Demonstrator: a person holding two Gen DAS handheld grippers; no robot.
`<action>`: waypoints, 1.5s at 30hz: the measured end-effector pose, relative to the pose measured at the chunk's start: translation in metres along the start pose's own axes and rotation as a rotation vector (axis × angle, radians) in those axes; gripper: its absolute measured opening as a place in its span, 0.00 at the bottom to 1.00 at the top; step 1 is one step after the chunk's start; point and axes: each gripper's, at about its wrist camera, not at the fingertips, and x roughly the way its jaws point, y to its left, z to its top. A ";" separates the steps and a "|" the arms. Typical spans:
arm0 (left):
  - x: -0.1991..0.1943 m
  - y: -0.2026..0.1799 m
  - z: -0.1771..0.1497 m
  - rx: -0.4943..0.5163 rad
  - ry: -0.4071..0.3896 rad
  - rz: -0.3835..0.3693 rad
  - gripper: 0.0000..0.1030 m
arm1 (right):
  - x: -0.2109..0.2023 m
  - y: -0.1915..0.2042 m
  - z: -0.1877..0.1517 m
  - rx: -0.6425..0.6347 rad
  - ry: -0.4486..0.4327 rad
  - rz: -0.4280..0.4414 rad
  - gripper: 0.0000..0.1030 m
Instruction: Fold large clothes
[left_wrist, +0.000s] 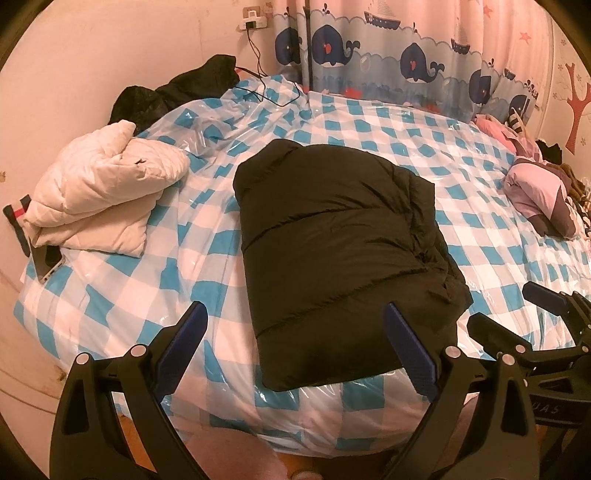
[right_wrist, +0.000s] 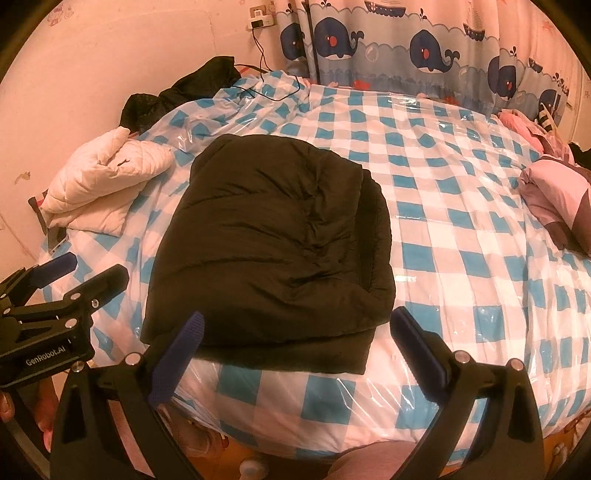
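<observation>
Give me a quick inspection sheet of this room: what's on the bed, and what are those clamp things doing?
Surface: bed with blue-white checked cover under clear plastic.
Job's things: black puffer jacket lies folded near the front edge.
Clutter: white quilted jacket folded at left, phone beneath it; dark garment at back; pink clothes at right.
Grippers: left gripper and right gripper both open, empty, near the jacket's front edge.
Cables: black cable from wall socket onto bed.
Surroundings: whale curtain.
</observation>
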 end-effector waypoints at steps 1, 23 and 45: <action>0.000 -0.001 0.000 -0.001 0.003 -0.002 0.89 | 0.000 0.000 0.000 0.001 0.001 0.001 0.94; -0.005 0.001 0.003 -0.019 -0.048 0.068 0.92 | 0.002 0.005 0.001 0.010 0.006 0.013 0.94; -0.007 -0.004 0.003 -0.008 -0.035 0.045 0.92 | 0.008 0.019 -0.002 0.016 0.015 0.029 0.94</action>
